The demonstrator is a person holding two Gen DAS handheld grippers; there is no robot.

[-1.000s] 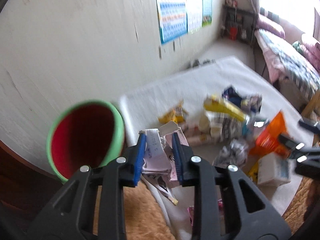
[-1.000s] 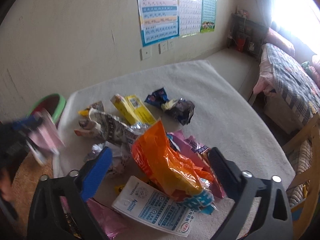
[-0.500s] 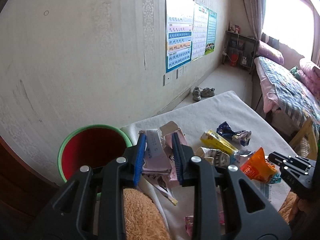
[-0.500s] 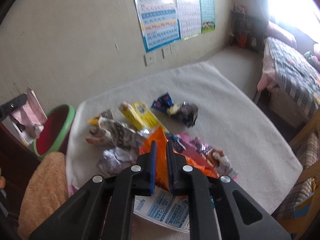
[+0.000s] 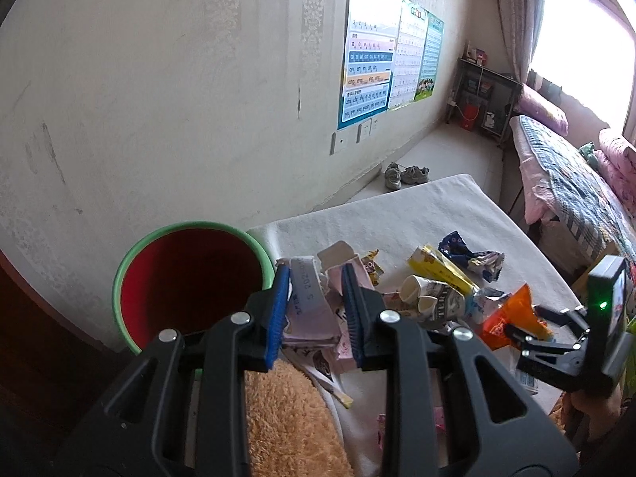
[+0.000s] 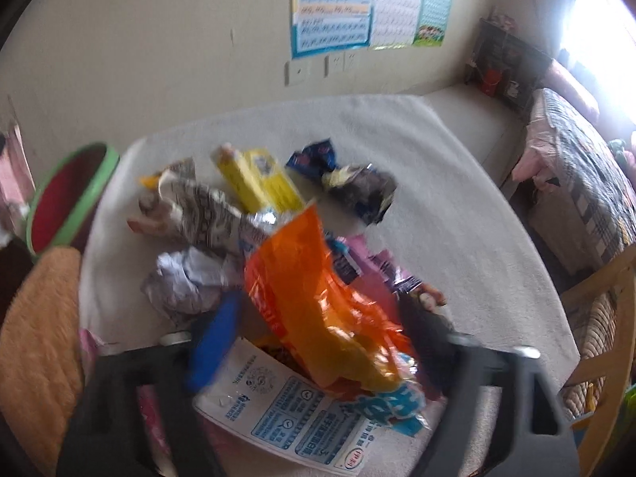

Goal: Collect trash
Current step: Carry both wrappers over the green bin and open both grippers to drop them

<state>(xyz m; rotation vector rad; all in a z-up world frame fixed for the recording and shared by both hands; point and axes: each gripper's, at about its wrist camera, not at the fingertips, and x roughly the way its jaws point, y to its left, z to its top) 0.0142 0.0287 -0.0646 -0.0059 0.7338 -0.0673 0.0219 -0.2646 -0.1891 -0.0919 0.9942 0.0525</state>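
My left gripper (image 5: 314, 306) is shut on a crumpled pink carton (image 5: 308, 302), held just right of a bin with a green rim and red inside (image 5: 190, 278). The bin also shows at the left of the right wrist view (image 6: 71, 194). My right gripper (image 6: 320, 306) hangs over the trash pile on the white cloth (image 6: 437, 183). Its jaws are opening, with an orange snack bag (image 6: 314, 290) standing between them, not pressed. A white printed packet (image 6: 286, 409) lies under that bag. The left wrist view shows the right gripper (image 5: 532, 326) by the orange bag (image 5: 505, 318).
On the cloth lie a yellow box (image 6: 258, 179), a patterned wrapper (image 6: 198, 210), crumpled foil (image 6: 183, 282), dark blue wrappers (image 6: 357, 183) and pink wrappers (image 6: 377, 270). An orange fluffy cushion (image 5: 286, 417) sits near the bin. A bed (image 5: 576, 183) is at the right, shoes (image 5: 405, 175) by the wall.
My left gripper has risen with the pink carton, beside the bin. My right gripper closed above the orange bag, then dropped and spread its jaws around it.
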